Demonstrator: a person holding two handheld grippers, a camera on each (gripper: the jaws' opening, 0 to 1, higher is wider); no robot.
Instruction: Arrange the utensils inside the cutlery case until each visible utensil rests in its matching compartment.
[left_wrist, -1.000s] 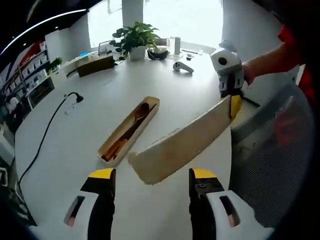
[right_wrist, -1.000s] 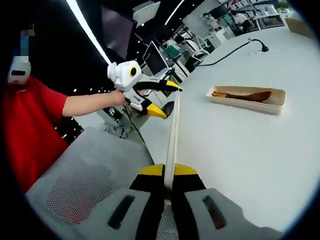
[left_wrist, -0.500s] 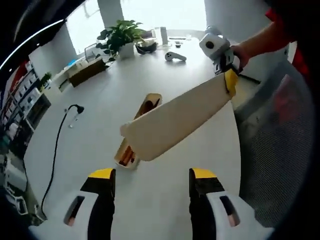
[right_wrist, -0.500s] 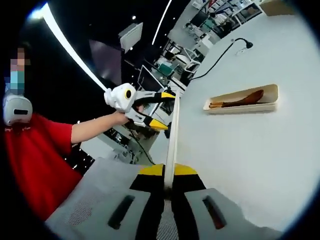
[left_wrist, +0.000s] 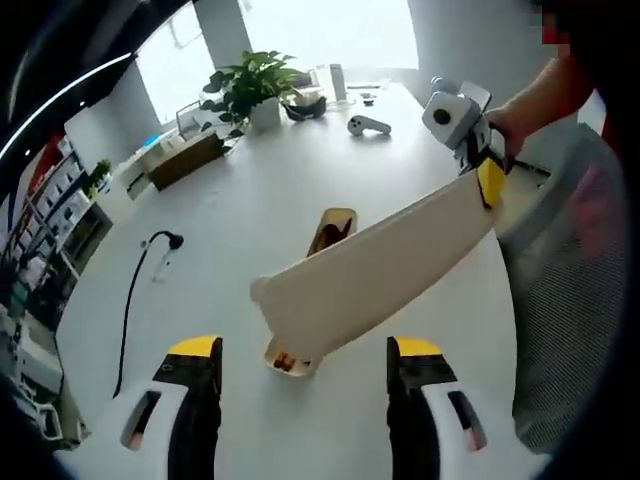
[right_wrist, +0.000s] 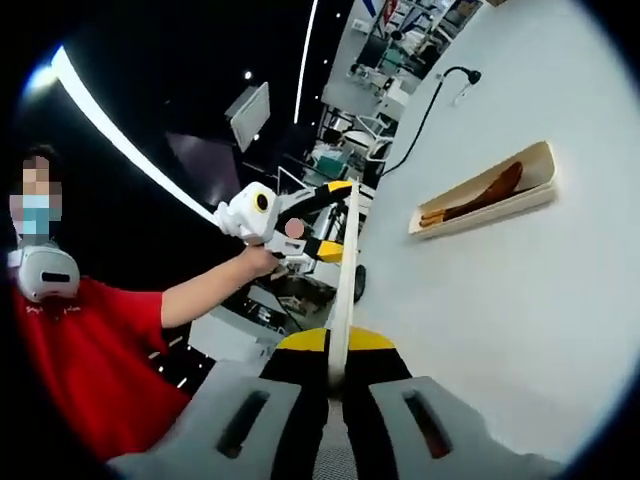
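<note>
A long cream case tray (left_wrist: 336, 222) lies on the white table (left_wrist: 230, 230) with wooden utensils (left_wrist: 326, 240) in it. The same tray (right_wrist: 492, 192) holds a wooden spoon (right_wrist: 480, 193) in the right gripper view. The flat cream lid (left_wrist: 375, 265) hangs in the air across the tray and hides its middle. My right gripper (left_wrist: 488, 178) is shut on the lid's far end. In its own view, that gripper (right_wrist: 335, 347) pinches the lid (right_wrist: 343, 270) edge-on. My left gripper (left_wrist: 305, 350) stands open just below the lid's near end. From the right gripper view, the left gripper (right_wrist: 337, 218) is open beside the lid's tip.
A potted plant (left_wrist: 258, 85), a brown box (left_wrist: 185, 157) and a white controller (left_wrist: 368, 125) sit at the table's far end. A black cable (left_wrist: 135, 285) runs along the left side. A grey mesh chair (left_wrist: 565, 290) stands at the right edge. A person in red (right_wrist: 90, 350) holds both grippers.
The lid in my right gripper has swung from beside the tray to across it, covering the tray's middle. My left gripper stays open under the lid's near end.
</note>
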